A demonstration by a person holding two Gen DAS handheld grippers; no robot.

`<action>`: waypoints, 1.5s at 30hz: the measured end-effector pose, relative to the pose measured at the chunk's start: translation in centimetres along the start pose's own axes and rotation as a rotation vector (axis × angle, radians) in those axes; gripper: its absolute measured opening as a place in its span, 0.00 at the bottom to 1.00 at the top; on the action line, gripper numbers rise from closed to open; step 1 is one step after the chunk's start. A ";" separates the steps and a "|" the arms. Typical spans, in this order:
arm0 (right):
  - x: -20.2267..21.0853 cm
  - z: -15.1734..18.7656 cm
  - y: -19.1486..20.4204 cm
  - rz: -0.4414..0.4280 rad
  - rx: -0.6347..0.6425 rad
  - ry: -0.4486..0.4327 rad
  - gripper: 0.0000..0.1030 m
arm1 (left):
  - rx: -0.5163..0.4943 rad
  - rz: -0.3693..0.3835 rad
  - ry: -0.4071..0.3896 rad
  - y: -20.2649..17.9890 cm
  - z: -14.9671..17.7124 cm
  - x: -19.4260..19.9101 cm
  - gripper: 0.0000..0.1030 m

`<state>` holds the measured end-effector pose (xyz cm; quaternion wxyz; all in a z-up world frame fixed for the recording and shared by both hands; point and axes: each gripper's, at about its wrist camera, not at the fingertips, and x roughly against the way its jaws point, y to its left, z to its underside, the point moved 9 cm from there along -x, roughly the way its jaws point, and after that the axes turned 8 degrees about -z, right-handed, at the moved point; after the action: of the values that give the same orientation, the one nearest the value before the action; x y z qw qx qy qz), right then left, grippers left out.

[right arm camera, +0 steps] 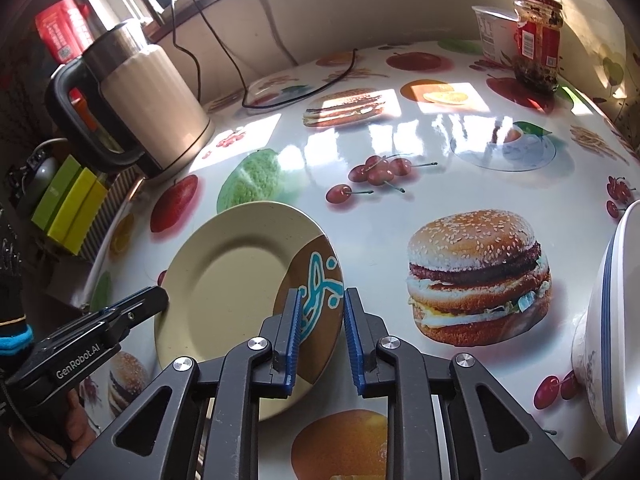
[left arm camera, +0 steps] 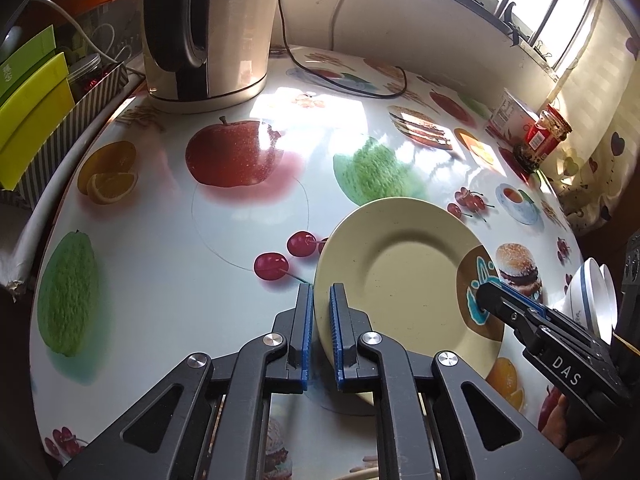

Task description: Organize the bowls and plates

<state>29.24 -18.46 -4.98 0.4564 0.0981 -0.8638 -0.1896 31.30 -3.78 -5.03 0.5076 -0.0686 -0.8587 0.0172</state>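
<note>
A cream plate [left arm camera: 404, 272] with a brown patch and a blue pattern lies on the fruit-print table [left arm camera: 160, 280]. My left gripper [left arm camera: 322, 320] is shut on its left rim, which runs between the blue pads. My right gripper [right arm camera: 322, 332] is shut on the plate [right arm camera: 228, 276] at its brown, patterned right rim. Each gripper also shows in the other view: the right gripper [left arm camera: 482, 300] on the brown patch, the left gripper [right arm camera: 158, 300] on the cream rim. Stacked white bowls [right arm camera: 608, 320] with blue stripes lie tilted at the right; these bowls [left arm camera: 592, 296] are just beyond the right gripper.
An electric kettle [left arm camera: 208, 28] stands at the back left with its cable [left arm camera: 344, 76] trailing over the table. A red-labelled jar [right arm camera: 536, 40] and a white cup [right arm camera: 490, 32] stand at the far right edge. Green boxes [left arm camera: 28, 108] sit in a striped bin left of the table.
</note>
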 end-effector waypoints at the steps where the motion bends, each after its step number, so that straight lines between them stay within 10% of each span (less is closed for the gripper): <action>1: 0.0 0.0 0.0 0.000 0.001 0.000 0.20 | 0.000 -0.001 0.000 0.0 0.0 0.0 0.08; 45: 2.9 0.5 1.3 -0.025 0.019 -0.027 0.20 | 0.012 -0.015 -0.042 0.3 1.0 3.4 0.08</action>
<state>27.18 -18.16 -2.54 0.4412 0.1107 -0.8704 -0.1883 28.82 -2.96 -2.56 0.4901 -0.0588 -0.8695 0.0198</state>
